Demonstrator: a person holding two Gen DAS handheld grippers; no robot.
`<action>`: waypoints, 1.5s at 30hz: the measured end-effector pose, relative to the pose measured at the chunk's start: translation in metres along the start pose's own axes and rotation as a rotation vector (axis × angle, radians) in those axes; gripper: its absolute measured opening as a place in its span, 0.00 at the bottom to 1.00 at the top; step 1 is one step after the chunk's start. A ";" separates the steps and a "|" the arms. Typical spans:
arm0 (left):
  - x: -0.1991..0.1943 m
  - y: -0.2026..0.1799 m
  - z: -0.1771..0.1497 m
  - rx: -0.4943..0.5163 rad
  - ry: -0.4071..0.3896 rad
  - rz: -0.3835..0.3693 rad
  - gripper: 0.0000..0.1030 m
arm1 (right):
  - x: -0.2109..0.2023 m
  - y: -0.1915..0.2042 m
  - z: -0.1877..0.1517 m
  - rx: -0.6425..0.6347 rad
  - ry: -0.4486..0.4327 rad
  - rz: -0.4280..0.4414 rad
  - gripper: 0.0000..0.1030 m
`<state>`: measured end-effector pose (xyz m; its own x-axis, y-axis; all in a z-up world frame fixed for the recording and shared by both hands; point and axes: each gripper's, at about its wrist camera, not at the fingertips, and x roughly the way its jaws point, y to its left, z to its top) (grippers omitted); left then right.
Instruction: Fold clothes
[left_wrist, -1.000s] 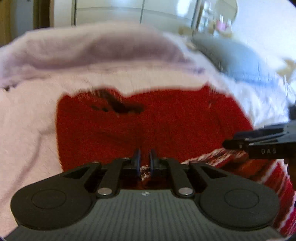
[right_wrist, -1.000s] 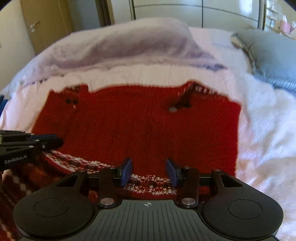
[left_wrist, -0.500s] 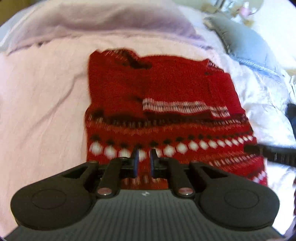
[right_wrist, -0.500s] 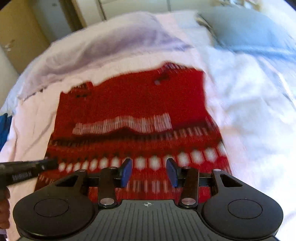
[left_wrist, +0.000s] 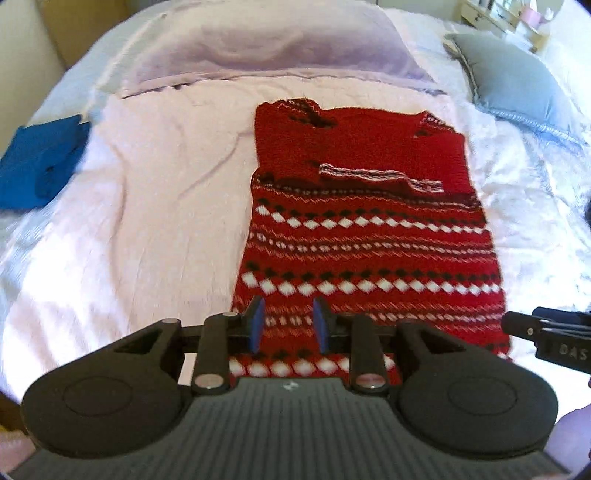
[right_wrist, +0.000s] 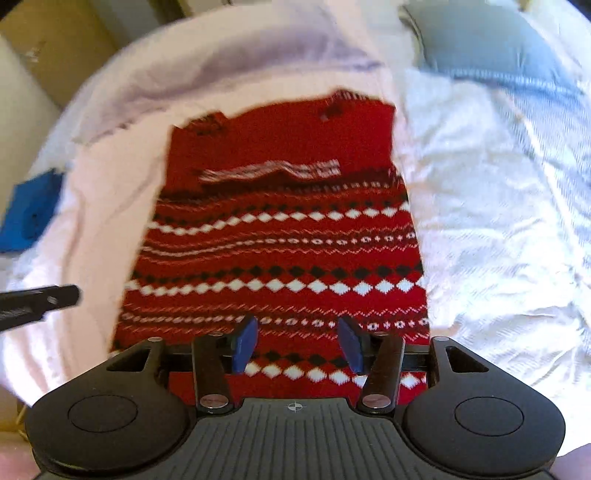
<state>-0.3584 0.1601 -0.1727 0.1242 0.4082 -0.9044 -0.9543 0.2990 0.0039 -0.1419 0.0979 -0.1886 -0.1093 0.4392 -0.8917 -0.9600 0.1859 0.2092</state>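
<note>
A red knitted sweater (left_wrist: 365, 229) with white and black diamond bands lies flat on the bed, its plain red upper part folded down, a striped cuff across the fold. In the right wrist view the same sweater (right_wrist: 280, 236) fills the middle. My left gripper (left_wrist: 287, 325) hangs above the sweater's near left edge, its jaws opening, nothing between them. Above the near hem my right gripper (right_wrist: 298, 345) is also opening, with nothing in it. Each gripper's tip shows at the edge of the other view: right gripper (left_wrist: 517, 326), left gripper (right_wrist: 70, 295).
The bed has a pale pink sheet (left_wrist: 159, 206) and a lilac blanket (left_wrist: 266, 44) bunched at the far end. A folded blue garment (left_wrist: 37, 162) lies at the left edge. A grey pillow (left_wrist: 517, 81) rests far right on the white quilt (right_wrist: 498, 221).
Both grippers have risen and drawn back from the sweater, so more of the bed shows. The left gripper, pinched on the knit hem before, has let go and opened; the right opened wider.
</note>
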 end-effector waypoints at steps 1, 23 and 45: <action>-0.014 -0.006 -0.009 0.001 -0.010 -0.001 0.23 | -0.014 0.001 -0.006 -0.015 -0.013 0.004 0.52; -0.189 -0.074 -0.122 -0.002 -0.169 0.017 0.31 | -0.197 -0.016 -0.127 -0.084 -0.155 0.061 0.53; -0.182 -0.062 -0.109 0.025 -0.160 0.009 0.33 | -0.183 0.007 -0.115 -0.088 -0.135 0.072 0.53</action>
<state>-0.3510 -0.0267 -0.0545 0.1597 0.5427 -0.8246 -0.9487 0.3153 0.0237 -0.1584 -0.0823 -0.0696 -0.1485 0.5639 -0.8124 -0.9706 0.0743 0.2290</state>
